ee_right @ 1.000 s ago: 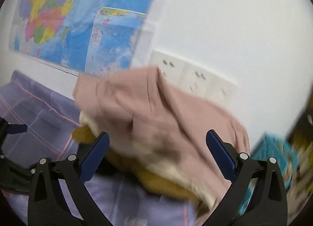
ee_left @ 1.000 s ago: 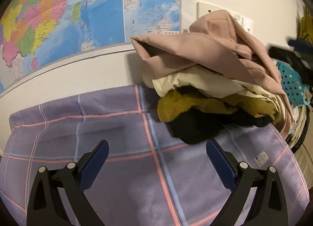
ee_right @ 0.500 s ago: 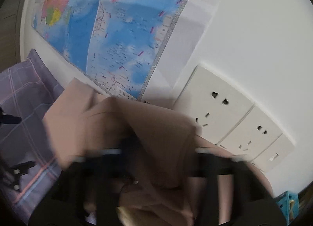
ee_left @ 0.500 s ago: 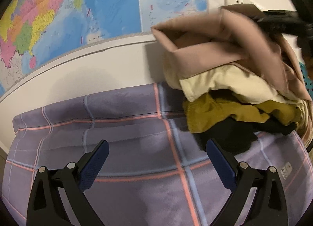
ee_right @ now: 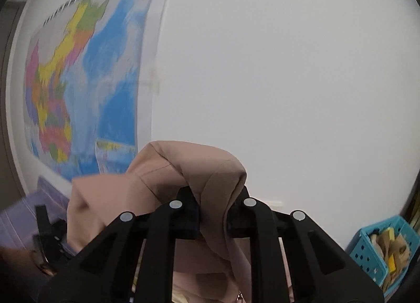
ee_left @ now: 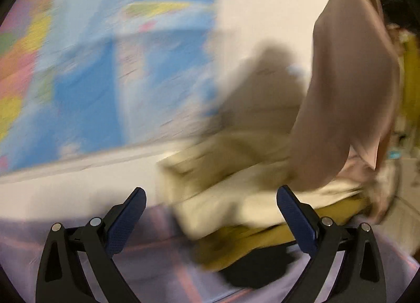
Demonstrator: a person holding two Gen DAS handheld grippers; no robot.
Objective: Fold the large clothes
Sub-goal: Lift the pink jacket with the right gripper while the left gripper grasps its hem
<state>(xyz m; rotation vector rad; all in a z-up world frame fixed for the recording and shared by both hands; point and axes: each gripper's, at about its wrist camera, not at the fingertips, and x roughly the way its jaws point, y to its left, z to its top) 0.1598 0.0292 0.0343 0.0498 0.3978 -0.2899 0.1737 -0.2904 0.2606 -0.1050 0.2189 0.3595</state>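
A dusty pink garment (ee_right: 183, 171) hangs from my right gripper (ee_right: 213, 217); its jaws are closing and pinch a fold of the fabric. In the left wrist view the same pink garment (ee_left: 349, 98) is lifted high at the right, above a pile of clothes (ee_left: 244, 192): cream on top, mustard yellow and black beneath. The pile lies on a lilac checked cloth (ee_left: 162, 258). My left gripper (ee_left: 210, 221) stands open and empty just in front of the pile, low over the cloth. The left wrist view is blurred by motion.
A large coloured map (ee_right: 78, 87) hangs on the white wall (ee_right: 275, 66) behind the cloth. A turquoise perforated basket (ee_right: 378, 247) with crumpled items sits at the right. Wall sockets are hidden behind the lifted garment.
My right gripper went from wide open to shut on the pink garment and rose, pulling it up off the pile. My left gripper moved closer to the pile and tilted up.
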